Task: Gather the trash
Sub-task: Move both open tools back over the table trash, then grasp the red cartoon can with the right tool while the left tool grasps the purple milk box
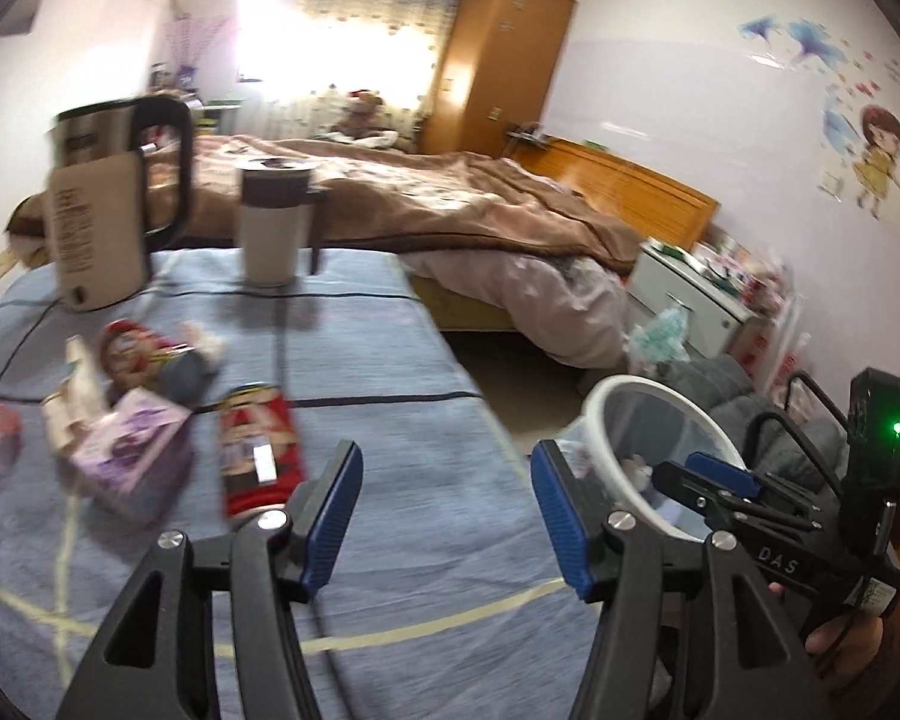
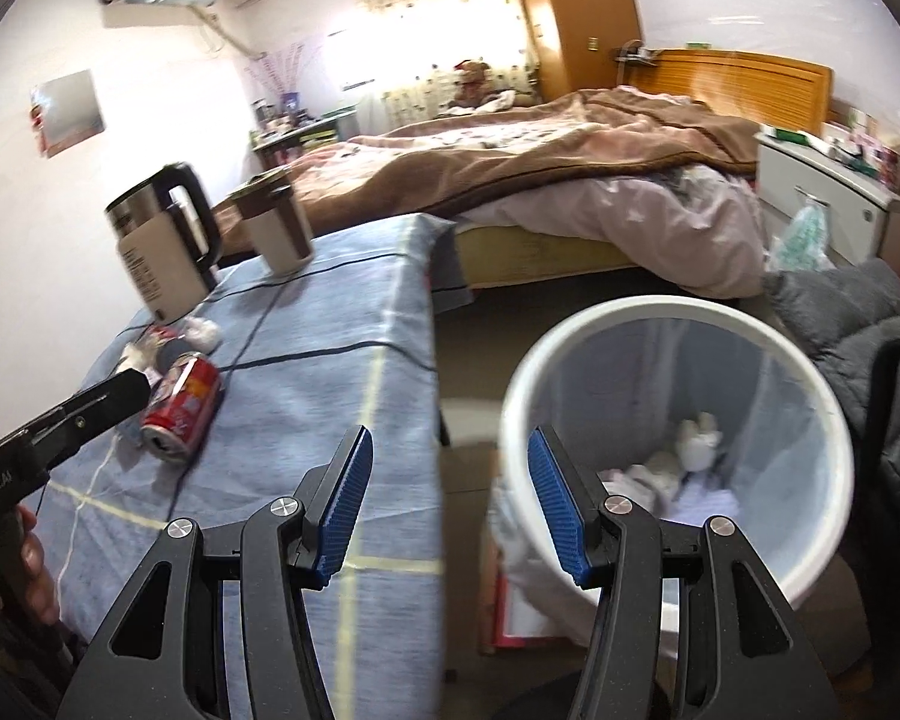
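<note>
A crushed red can (image 1: 255,450) lies on the blue-clothed table (image 1: 390,396), just ahead and left of my left gripper (image 1: 447,516), which stands open with nothing between its blue pads. Left of the can are a purple box (image 1: 129,456) and blurred wrappers (image 1: 78,396). The white trash bin (image 2: 570,342) stands on the floor beside the table, with crumpled white paper (image 2: 696,438) inside. My right gripper (image 2: 447,504) is open and empty, over the gap between table edge and bin. The can (image 2: 180,414) also shows in the right wrist view, by the left gripper's tip (image 2: 120,390).
A kettle (image 1: 108,204) and a lidded mug (image 1: 276,222) stand at the table's far end. Beyond lie a bed (image 1: 450,198), a wardrobe (image 1: 504,60) and a white nightstand (image 1: 684,294). A grey coat on a chair (image 2: 870,324) sits right of the bin. The right gripper (image 1: 702,477) hangs over the bin (image 1: 600,396).
</note>
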Action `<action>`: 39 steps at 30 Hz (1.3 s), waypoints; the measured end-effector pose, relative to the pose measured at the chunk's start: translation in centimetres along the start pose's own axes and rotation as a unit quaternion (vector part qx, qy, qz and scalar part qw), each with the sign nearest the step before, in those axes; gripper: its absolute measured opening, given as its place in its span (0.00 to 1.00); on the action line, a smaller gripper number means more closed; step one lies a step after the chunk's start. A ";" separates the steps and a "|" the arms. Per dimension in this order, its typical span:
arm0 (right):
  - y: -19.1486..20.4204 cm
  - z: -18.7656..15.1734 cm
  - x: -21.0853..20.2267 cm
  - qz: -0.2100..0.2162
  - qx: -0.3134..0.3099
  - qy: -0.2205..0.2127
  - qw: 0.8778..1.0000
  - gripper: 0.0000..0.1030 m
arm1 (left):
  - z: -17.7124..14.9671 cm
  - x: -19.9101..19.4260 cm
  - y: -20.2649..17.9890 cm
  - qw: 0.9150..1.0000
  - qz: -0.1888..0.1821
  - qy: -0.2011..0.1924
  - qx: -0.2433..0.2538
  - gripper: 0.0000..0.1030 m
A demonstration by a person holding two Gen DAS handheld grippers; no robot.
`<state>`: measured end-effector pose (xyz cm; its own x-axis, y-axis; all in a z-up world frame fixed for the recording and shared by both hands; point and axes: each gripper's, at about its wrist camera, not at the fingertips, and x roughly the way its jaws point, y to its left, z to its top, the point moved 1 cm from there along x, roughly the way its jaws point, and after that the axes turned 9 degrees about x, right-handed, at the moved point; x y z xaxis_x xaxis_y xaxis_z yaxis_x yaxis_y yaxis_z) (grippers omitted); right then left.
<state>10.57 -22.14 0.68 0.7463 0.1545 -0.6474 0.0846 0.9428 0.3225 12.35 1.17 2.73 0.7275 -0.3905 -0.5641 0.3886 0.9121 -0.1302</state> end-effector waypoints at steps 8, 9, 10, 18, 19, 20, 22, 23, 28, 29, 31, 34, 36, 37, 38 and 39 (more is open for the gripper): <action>4.4 -0.8 1.6 0.030 -0.024 0.017 0.999 0.53 | -1.7 -2.3 4.8 0.999 0.050 0.000 -0.021 0.60; 4.8 -0.9 1.9 0.033 -0.027 0.019 0.999 0.53 | -2.0 -2.6 5.4 0.998 0.054 0.000 -0.024 0.61; 5.3 -0.9 2.1 0.038 -0.028 0.022 0.999 0.53 | -2.2 -2.7 5.9 0.998 0.060 0.002 -0.025 0.63; 10.3 -1.3 3.9 0.076 -0.053 0.040 0.995 0.54 | -4.3 -3.8 10.7 0.993 0.095 0.015 -0.062 0.63; 11.0 -1.3 4.2 0.080 -0.057 0.042 0.994 0.54 | -4.4 -3.8 11.1 0.993 0.097 0.018 -0.064 0.63; 11.7 -1.3 4.5 0.083 -0.061 0.044 0.994 0.55 | -4.7 -3.9 11.6 0.992 0.102 0.021 -0.069 0.63; 12.9 -1.4 5.1 0.091 -0.066 0.045 0.993 0.56 | -5.0 -4.1 12.4 0.992 0.102 0.020 -0.075 0.63; 13.4 -1.4 5.4 0.096 -0.068 0.047 0.992 0.56 | -5.2 -4.2 12.6 0.991 0.106 0.021 -0.075 0.63; 15.9 -1.9 7.1 0.112 -0.076 0.063 0.989 0.58 | -5.5 -4.3 14.0 0.990 0.112 0.023 -0.080 0.63; 16.3 -2.0 7.6 0.116 -0.076 0.068 0.988 0.59 | -5.5 -4.3 14.3 0.990 0.109 0.023 -0.084 0.63; 17.1 -2.1 8.6 0.117 -0.074 0.080 0.987 0.60 | -5.6 -4.3 14.7 0.989 0.116 0.027 -0.083 0.64; 18.0 -2.1 10.0 0.120 -0.072 0.094 0.986 0.60 | -5.7 -4.3 15.2 0.990 0.113 0.028 -0.083 0.64; 18.5 -2.2 10.5 0.122 -0.074 0.099 0.985 0.61 | -5.7 -4.3 15.5 0.989 0.113 0.029 -0.086 0.64; 18.8 -2.2 11.0 0.120 -0.075 0.104 0.984 0.61 | -5.6 -4.3 15.6 0.989 0.112 0.028 -0.088 0.64; 19.0 -2.3 11.3 0.118 -0.077 0.106 0.984 0.61 | -5.6 -4.2 15.7 0.990 0.110 0.027 -0.089 0.64; 19.2 -2.3 11.5 0.115 -0.080 0.107 0.984 0.61 | -5.5 -4.1 15.8 0.990 0.109 0.028 -0.090 0.64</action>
<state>19.27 -1.55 -2.21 0.5756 0.4113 -0.7068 -0.1872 0.9076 0.3758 12.35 17.88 -1.51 0.7485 -0.1789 -0.6385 0.1144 0.9833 -0.1413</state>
